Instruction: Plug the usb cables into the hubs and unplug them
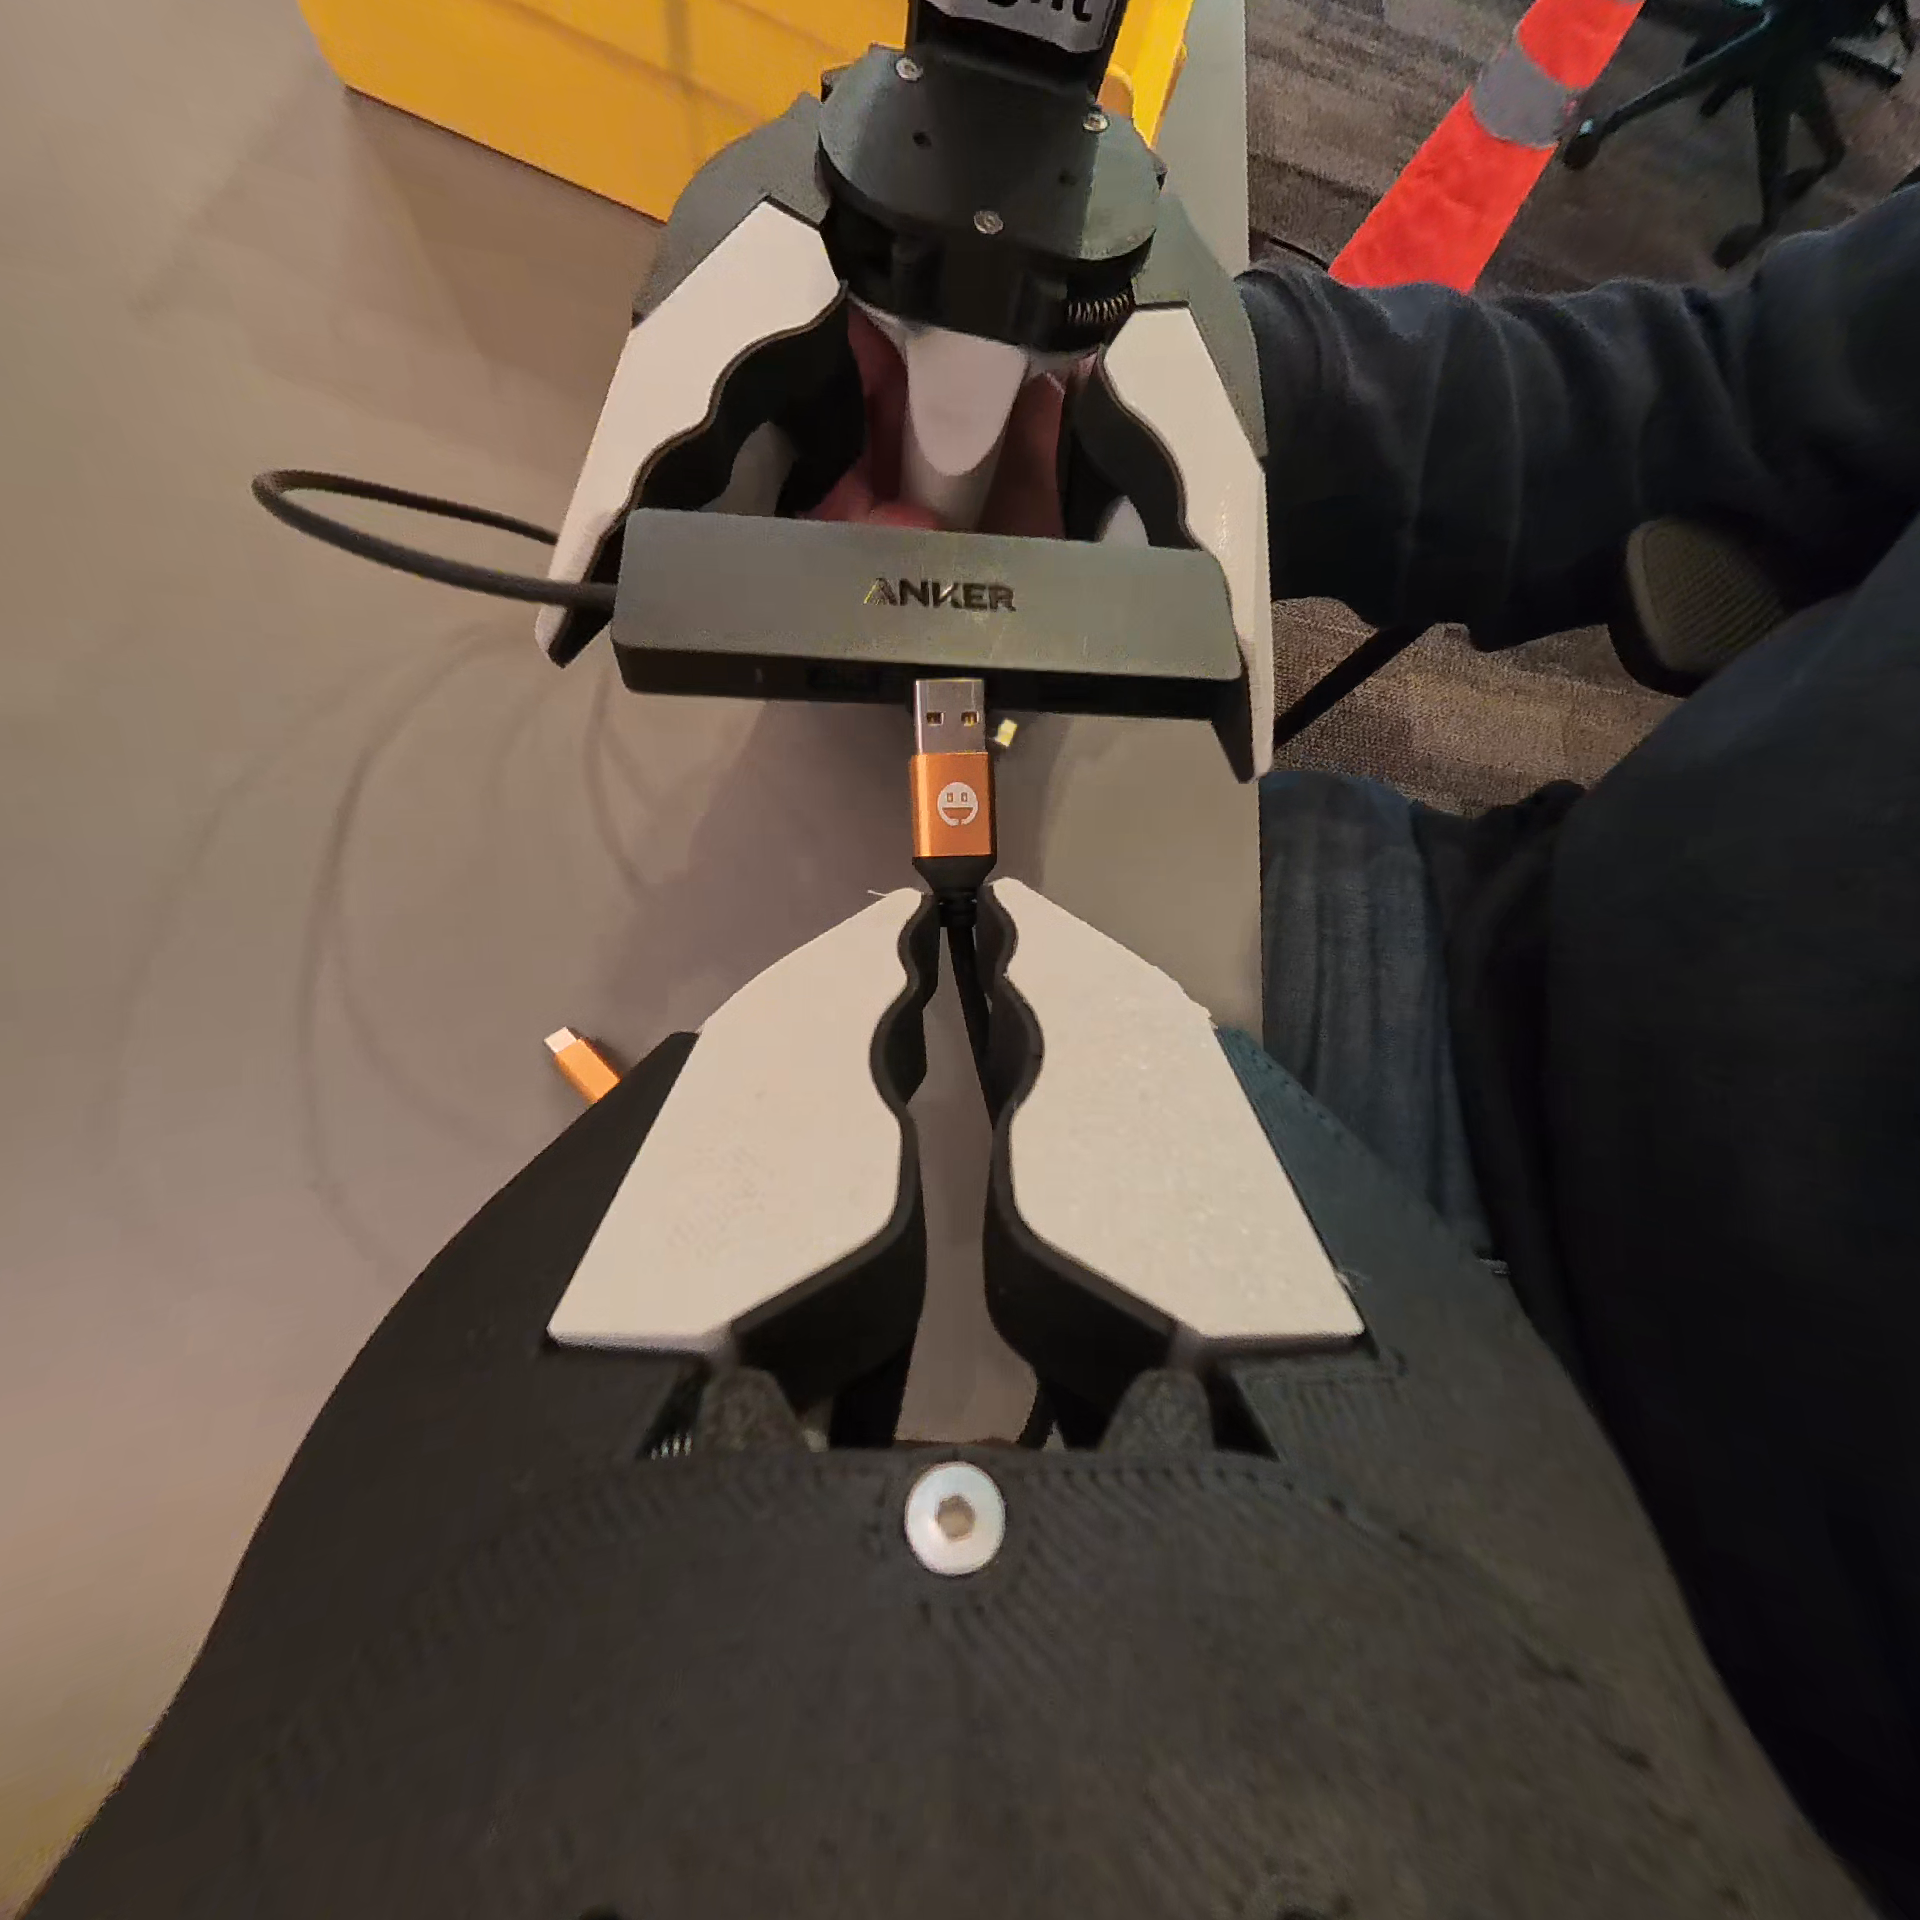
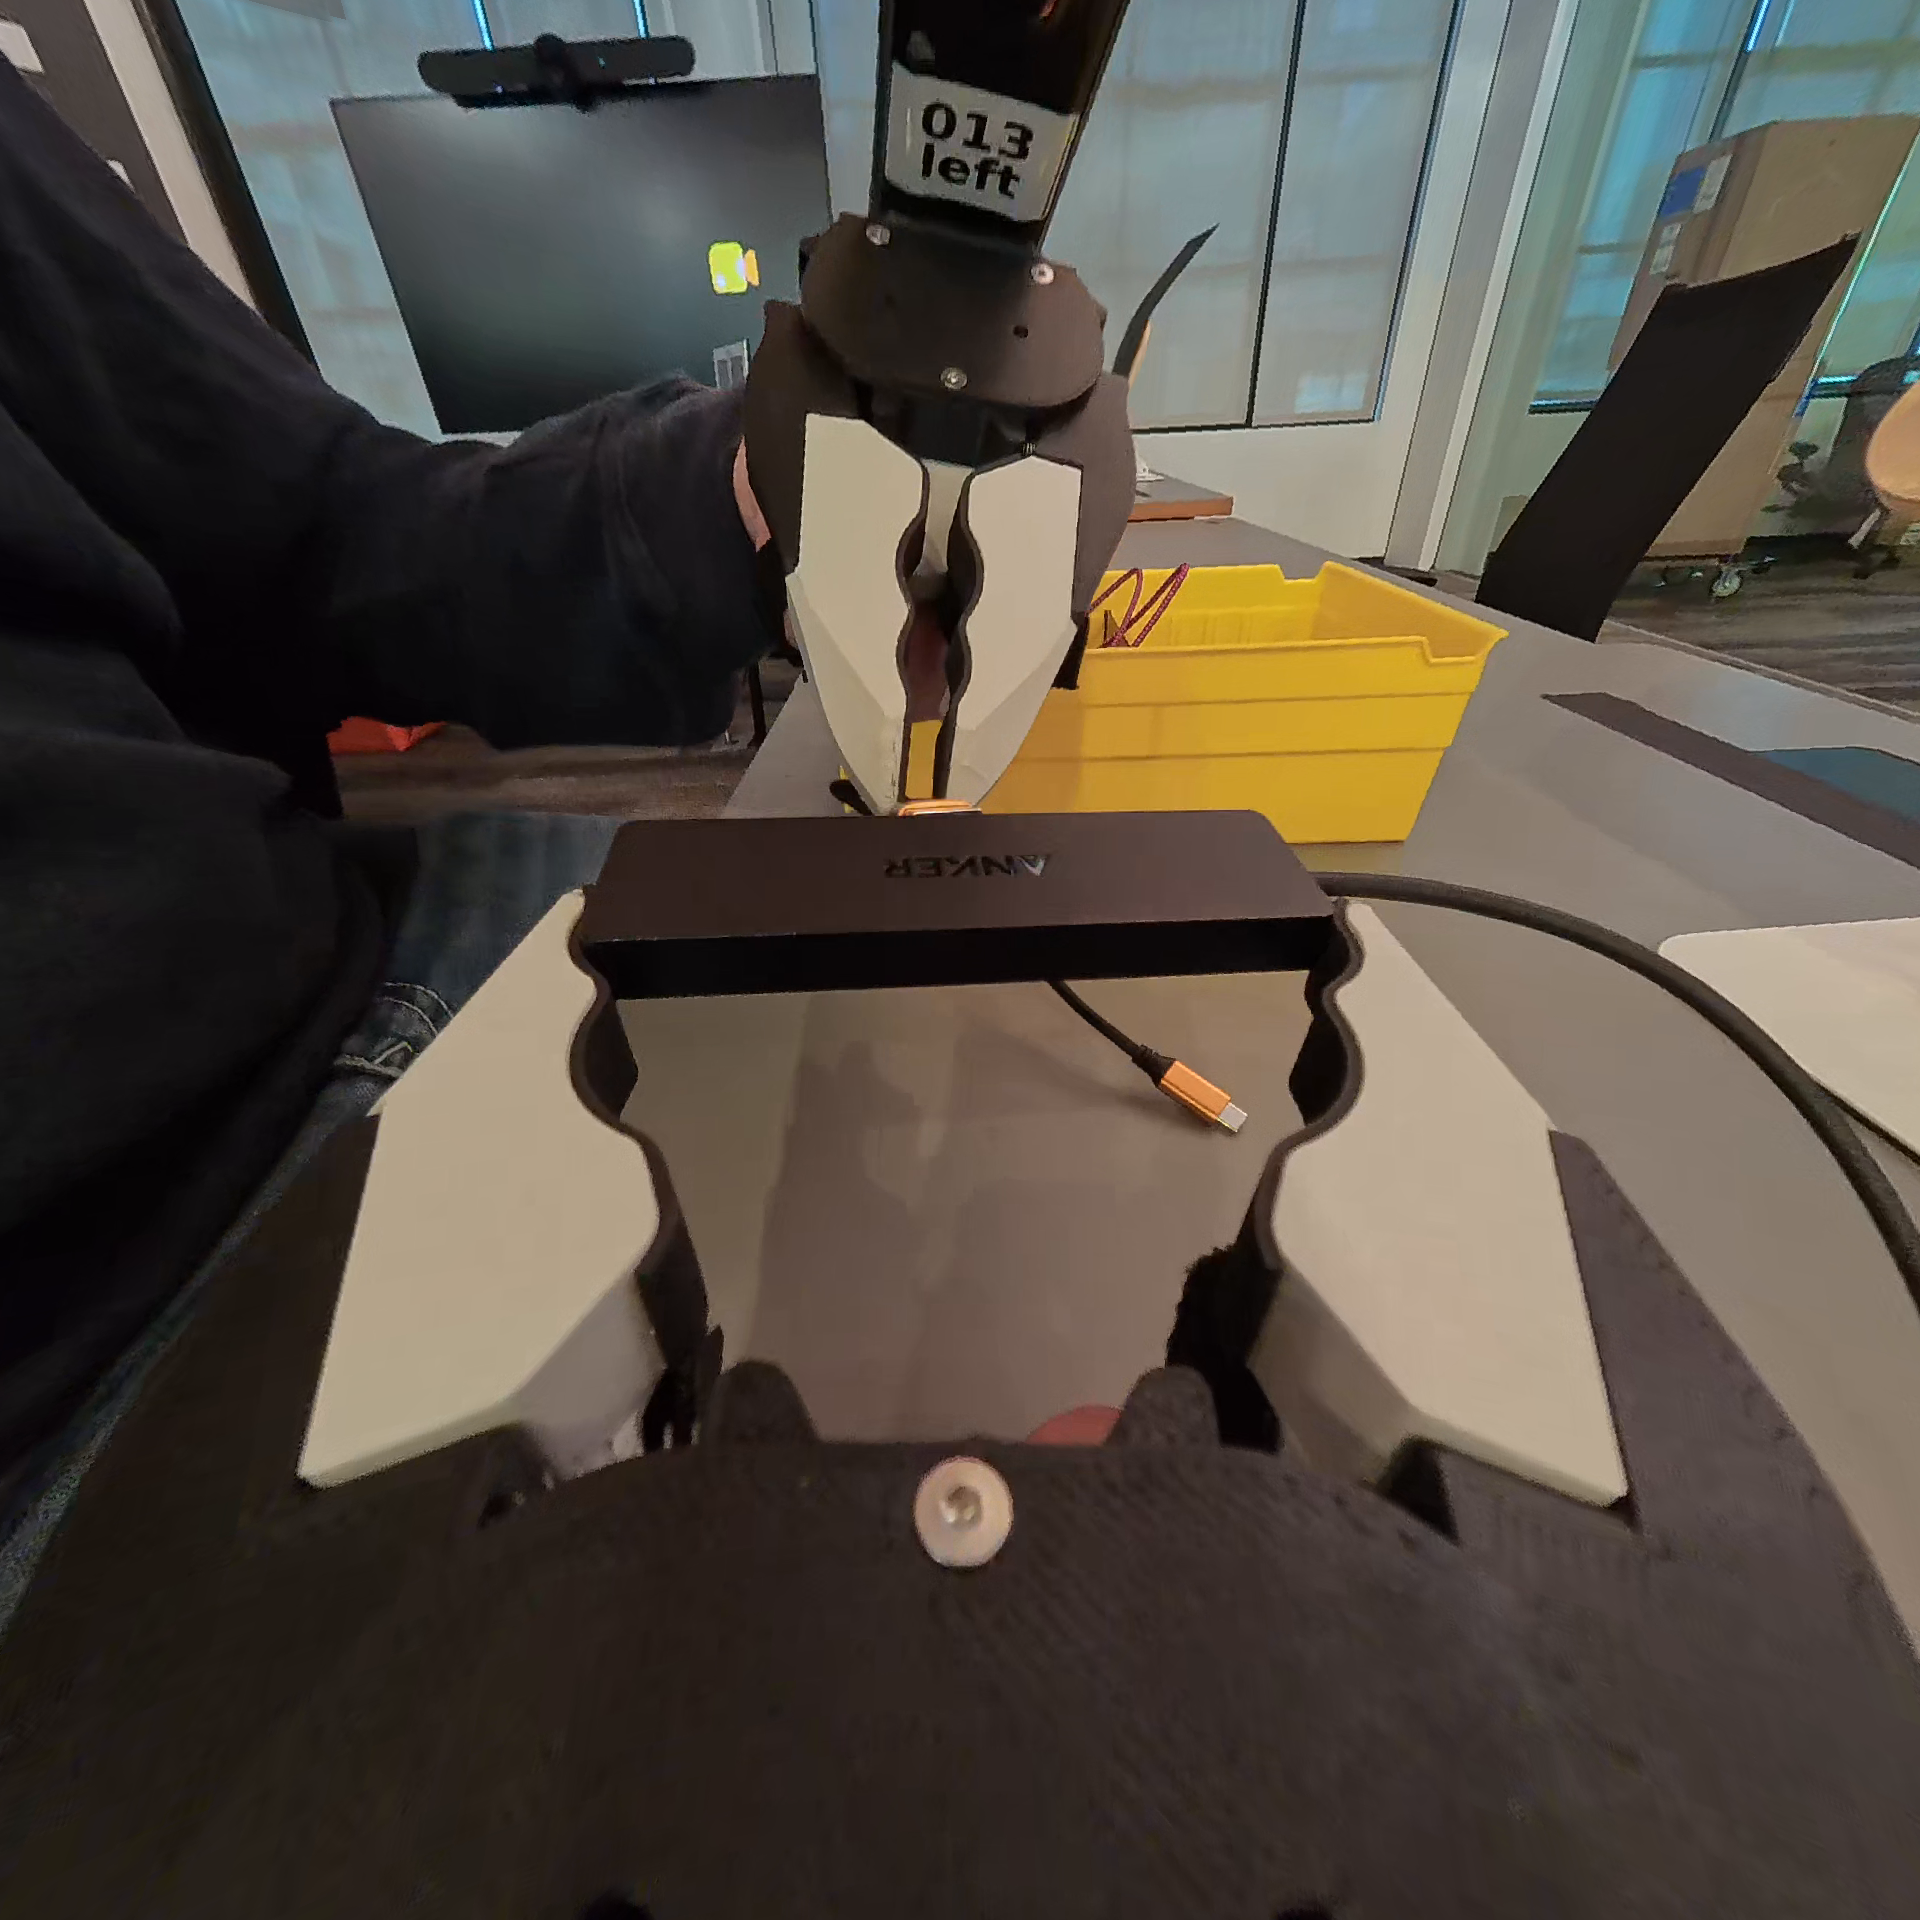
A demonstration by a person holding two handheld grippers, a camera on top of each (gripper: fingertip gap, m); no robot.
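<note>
Plug tip [image 1: 948, 694] against hub [image 1: 925, 597]: seating unclear.

Both wrist views well lit, soft even indoor light. In the right wrist view daylight comes through the big windows [image 2: 1351, 208] behind, slightly blown out and bluish. Table [image 2: 935, 1195] has a dull sheen with faint reflections and soft shadows under the hub [image 2: 956, 894]. In the left wrist view, diffuse shadows fan out on the table [image 1: 312, 831] around the hub [image 1: 935, 603]. Strong fisheye: edges bend, near gripper bodies balloon at the bottom. Centre is sharp; yellow bin [image 1: 582, 83] and floor [image 1: 1455, 104] at the top are soft. Black plastic loses detail in the dark areas.
</note>
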